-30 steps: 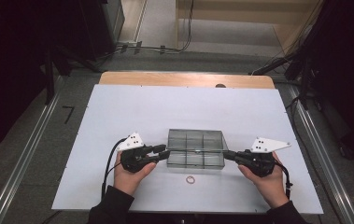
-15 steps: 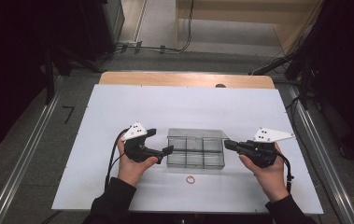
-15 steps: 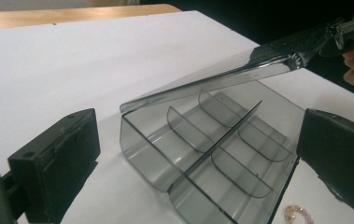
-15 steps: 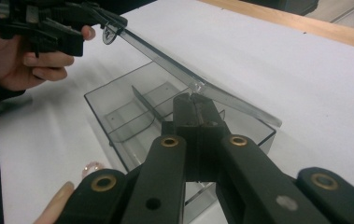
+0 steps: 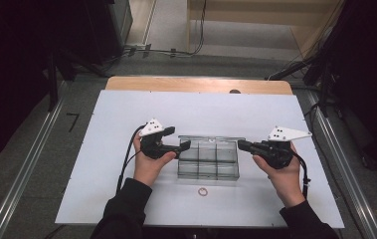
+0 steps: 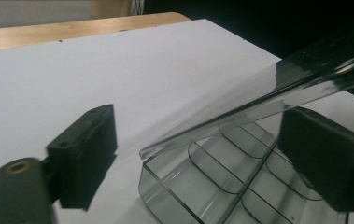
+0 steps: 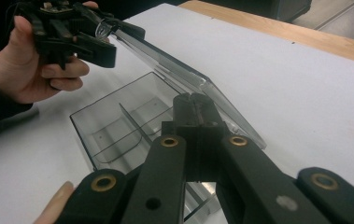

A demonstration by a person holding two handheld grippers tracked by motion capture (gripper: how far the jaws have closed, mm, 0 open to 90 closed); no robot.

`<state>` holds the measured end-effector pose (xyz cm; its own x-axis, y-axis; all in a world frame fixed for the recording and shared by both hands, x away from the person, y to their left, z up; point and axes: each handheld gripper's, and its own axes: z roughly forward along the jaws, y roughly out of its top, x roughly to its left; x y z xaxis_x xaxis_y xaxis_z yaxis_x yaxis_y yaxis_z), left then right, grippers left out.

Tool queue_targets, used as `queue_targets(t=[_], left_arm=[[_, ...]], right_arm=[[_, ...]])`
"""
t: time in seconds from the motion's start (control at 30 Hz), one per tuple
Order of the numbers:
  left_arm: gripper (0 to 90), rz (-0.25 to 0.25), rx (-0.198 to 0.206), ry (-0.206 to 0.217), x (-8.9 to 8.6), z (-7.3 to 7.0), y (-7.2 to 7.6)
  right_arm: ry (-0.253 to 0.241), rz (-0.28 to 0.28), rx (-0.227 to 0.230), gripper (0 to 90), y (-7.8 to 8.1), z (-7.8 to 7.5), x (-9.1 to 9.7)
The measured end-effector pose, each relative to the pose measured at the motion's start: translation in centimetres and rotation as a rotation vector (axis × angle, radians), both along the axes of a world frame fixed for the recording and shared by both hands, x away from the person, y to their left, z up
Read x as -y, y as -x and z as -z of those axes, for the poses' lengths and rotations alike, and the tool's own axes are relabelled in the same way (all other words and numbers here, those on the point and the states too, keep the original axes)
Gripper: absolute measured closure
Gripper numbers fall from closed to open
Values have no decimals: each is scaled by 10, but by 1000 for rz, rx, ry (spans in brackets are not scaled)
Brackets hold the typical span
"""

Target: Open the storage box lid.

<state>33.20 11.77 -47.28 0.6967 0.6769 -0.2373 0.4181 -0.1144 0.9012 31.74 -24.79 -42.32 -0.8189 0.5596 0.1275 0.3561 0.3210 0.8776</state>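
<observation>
A small ring [image 5: 203, 191] lay nearest on the white tabletop [image 5: 111, 119]. Just beyond it sat the clear divided box [image 5: 208, 167], between the two hands. The high view gave the layout; the gripper views showed the lid [image 7: 179, 74] raised and tilted. The right gripper [image 5: 243, 145] had its fingers closed on the lid's right edge. The left gripper [image 5: 185, 145] had just been opening, its fingers [image 6: 88, 154] apart with the lid's left end between them, unpressed.
</observation>
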Motion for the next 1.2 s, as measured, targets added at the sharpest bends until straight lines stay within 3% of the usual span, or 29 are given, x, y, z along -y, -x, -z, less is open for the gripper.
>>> queue_targets(t=[0.1,0.2,0.4,0.6,0.7,0.77,0.93,1.07,1.2], left_arm=[[252,11,-18,-7,4,4,-1],[320,13,-4,-46,8,5,0],[464,-35,-31,-25,6,8,-5],[518,-41,-33,0,4,8,-6],[524,-40,-40,19,3,9,-7],[531,-38,-37,23,3,9,-7],[539,-34,-35,34,3,9,-8],[551,-39,-33,41,3,9,-9],[566,-45,-27,47,4,11,-11]], right_arm=[[-1,3,6,880,-1,-1,0],[-5,4,8,880,-3,-2,1],[2,3,10,880,-3,0,1],[19,2,18,880,-2,1,0],[25,-18,-10,874,-6,4,3],[49,-10,-28,841,-9,9,6],[32,-13,-65,719,-17,19,14],[19,49,-44,538,-22,21,12],[24,95,-22,496,-30,30,3]])
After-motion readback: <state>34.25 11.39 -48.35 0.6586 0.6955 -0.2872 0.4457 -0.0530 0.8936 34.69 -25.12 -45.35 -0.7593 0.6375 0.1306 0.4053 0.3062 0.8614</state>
